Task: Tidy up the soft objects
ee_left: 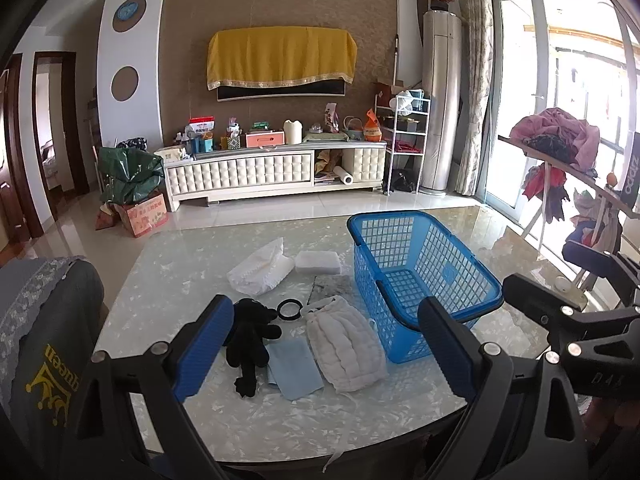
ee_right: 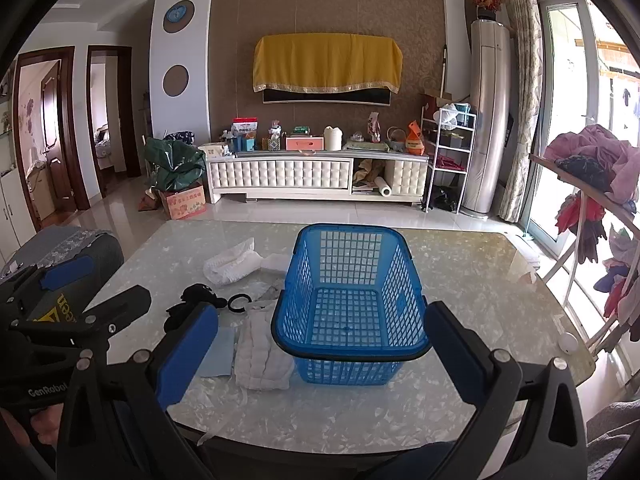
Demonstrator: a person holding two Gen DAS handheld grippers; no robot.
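Living room, marble bench point(ee_left: 192, 412): cloths beside empty basket point(ee_right: 348, 256). Both claws point(ee_left: 324, 360) point(ee_right: 320, 360) spread wide, holding nothing. White quilted cloth point(ee_left: 346, 348) light, floppy; pinch bunched middle.

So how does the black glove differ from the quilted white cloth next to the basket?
The black glove is dark, narrow and crumpled, with fingers splayed; the quilted white cloth is pale, broader and spread nearly flat. The cloth lies close beside the blue basket; the glove lies farther left. Both lie loose on the table, ungripped.
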